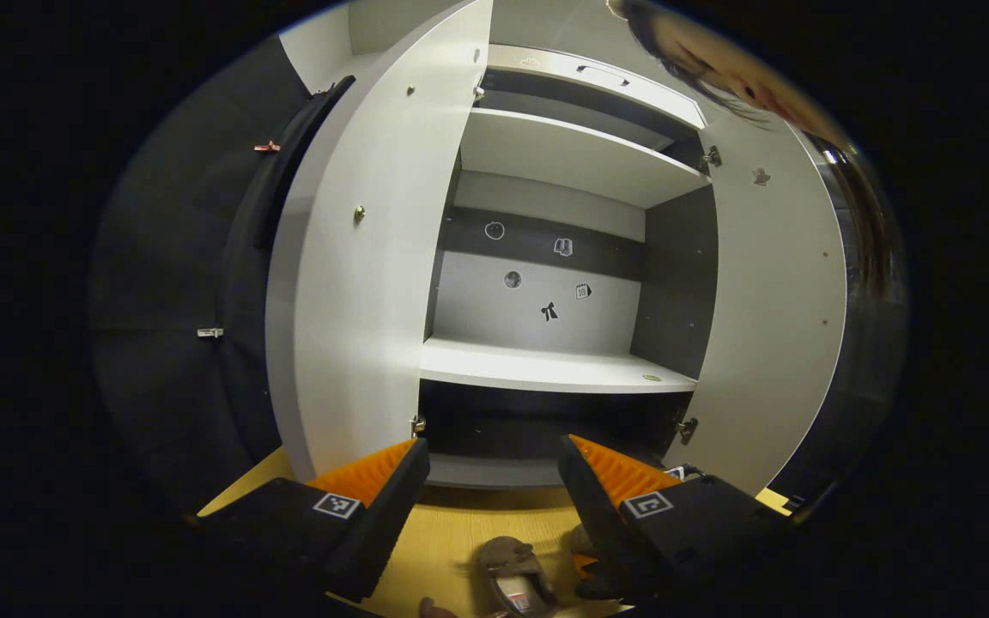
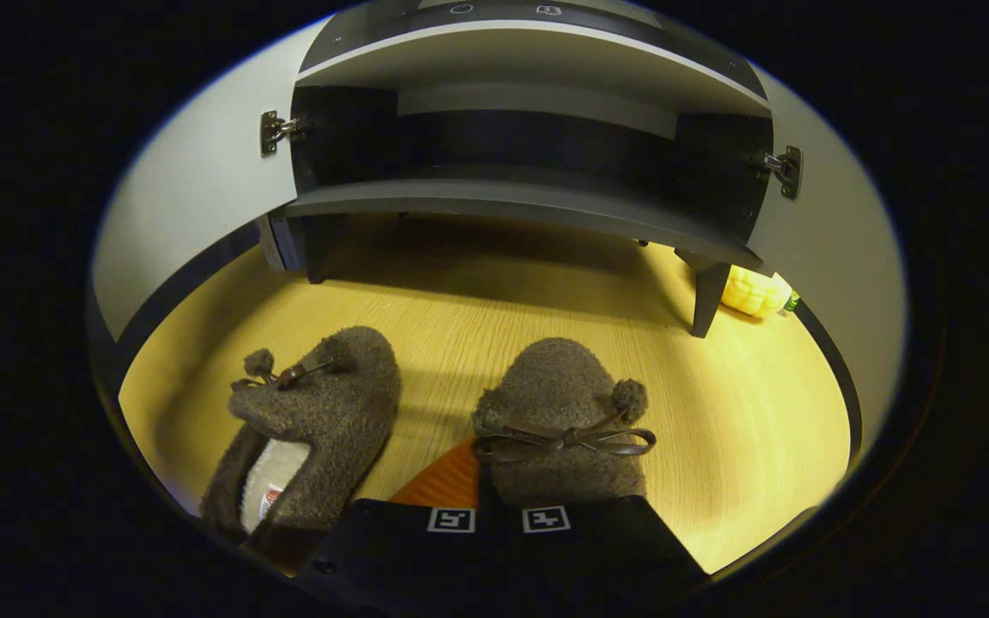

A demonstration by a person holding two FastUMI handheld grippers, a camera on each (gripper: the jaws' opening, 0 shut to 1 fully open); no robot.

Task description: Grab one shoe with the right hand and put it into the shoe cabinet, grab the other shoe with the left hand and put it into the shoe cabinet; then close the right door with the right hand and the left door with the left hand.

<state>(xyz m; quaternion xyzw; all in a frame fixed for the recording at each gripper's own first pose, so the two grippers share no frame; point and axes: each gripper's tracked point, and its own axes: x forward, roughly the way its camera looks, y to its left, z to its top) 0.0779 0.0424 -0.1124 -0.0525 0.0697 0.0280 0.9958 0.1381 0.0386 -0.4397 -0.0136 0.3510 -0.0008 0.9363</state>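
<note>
Closest to our right gripper (image 2: pixel 494 506), the fingers sit pressed close together at the heel of the right-hand slipper (image 2: pixel 563 421), one finger showing beside its near edge and the other hidden under the fuzzy upper. We judge the gripper clenched on this slipper's heel edge, though the far finger's contact is out of sight. Just to the left of it lies the other slipper (image 2: pixel 314 421), toe pointing ahead, resting on the wooden floor (image 2: pixel 743 412) and untouched. Beyond both, straight ahead, stands the shoe cabinet (image 2: pixel 529 206) on short legs, its lower shelf dark and open; a yellow object (image 2: pixel 754 292) sits by the leg ahead and to the right.

Our left gripper (image 1: pixel 494 463) hangs released, fingers spread wide with nothing between them. Below it we glimpse a slipper on the floor. Ahead, the left door (image 1: pixel 366 257) and the right door (image 1: pixel 769 300) swing wide, a pale shelf (image 1: pixel 546 369) between them.

So we are on the first step: taking one shoe with the right hand. Next we need to lift it clear of the floor, carry it forward and set it on a shelf without catching the edge.
</note>
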